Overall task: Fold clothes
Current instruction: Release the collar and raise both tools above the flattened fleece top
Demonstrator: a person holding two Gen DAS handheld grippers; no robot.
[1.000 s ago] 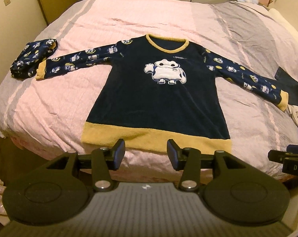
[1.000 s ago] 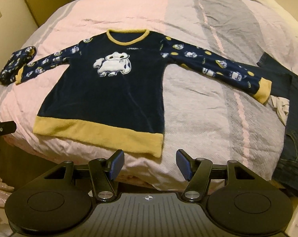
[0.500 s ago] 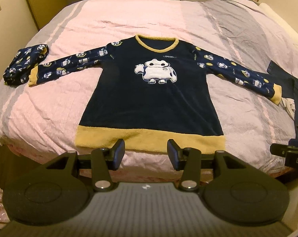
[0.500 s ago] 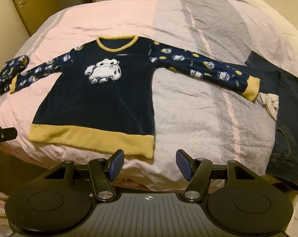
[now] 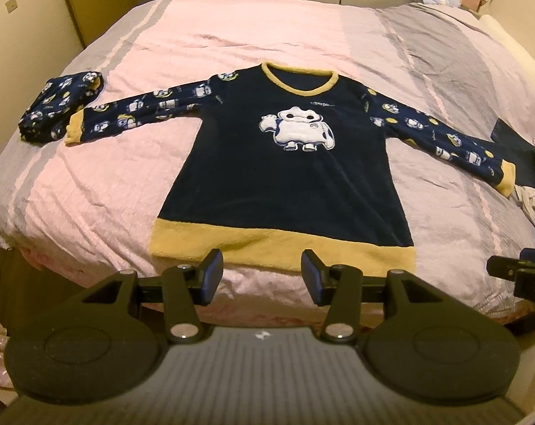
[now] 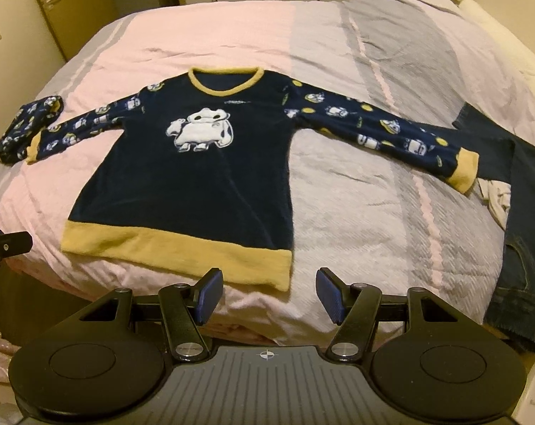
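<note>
A folded patterned bundle (image 5: 60, 106) lies at the bed's (image 5: 232, 49) left edge, touching the cuff of the navy sweater (image 5: 288, 177) spread flat with both sleeves out. Jeans (image 6: 522, 219) lie at the right. The left claw (image 5: 262, 276) and right claw (image 6: 267, 295) hover wide apart and empty above the sweater's yellow hem.

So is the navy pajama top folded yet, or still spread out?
Spread out. The pajama top lies flat, face up on the bed, both sleeves stretched sideways, yellow hem straight; no fold is visible.

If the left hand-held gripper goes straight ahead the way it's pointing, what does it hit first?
Most likely the yellow hem of the sweater, lying just beyond the open left hand-held gripper; depth is hard to judge.
</note>
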